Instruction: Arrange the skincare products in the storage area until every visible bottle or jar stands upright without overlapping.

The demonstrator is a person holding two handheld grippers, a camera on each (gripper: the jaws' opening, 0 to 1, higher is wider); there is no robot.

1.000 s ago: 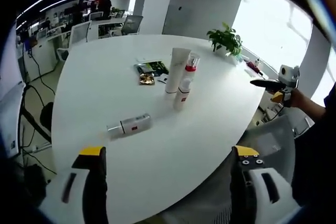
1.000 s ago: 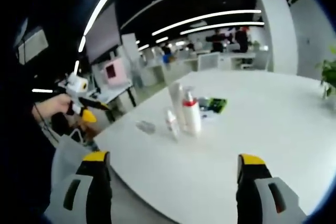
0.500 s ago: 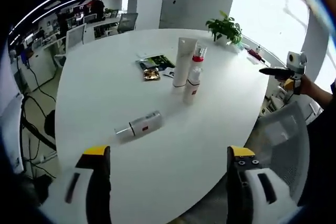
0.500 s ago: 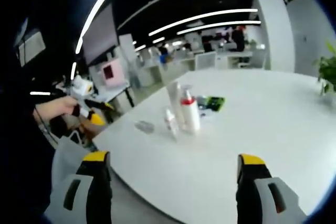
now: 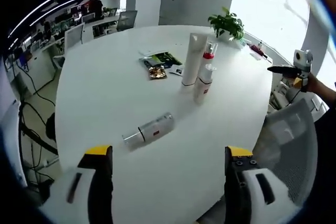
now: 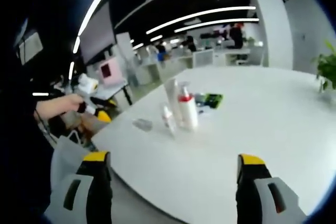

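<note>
A silver bottle [image 5: 148, 131] with a red label lies on its side on the round white table [image 5: 105, 93]; it shows small as the lying bottle [image 6: 142, 125] in the right gripper view. Farther back stand a tall white tube [image 5: 192, 59], a red-capped pump bottle [image 5: 208, 61] and a small white bottle [image 5: 202, 84], close together. The same group appears as tube [image 6: 171, 95], pump bottle [image 6: 187, 110] and small bottle [image 6: 168, 118]. My left gripper [image 5: 165, 156] is open above the table's near edge. My right gripper [image 6: 170, 161] is open, with nothing between its jaws.
Green and gold sachets [image 5: 161, 62] lie beyond the bottles. A potted plant [image 5: 227, 25] stands at the far rim. A grey chair [image 5: 286, 140] sits by the table's right side. The other gripper [image 6: 92, 98] is held in a hand at left; office desks lie behind.
The left gripper view has shifted forward and over the table, so the lying bottle sits nearer the centre. The right gripper view has barely moved. No product has moved.
</note>
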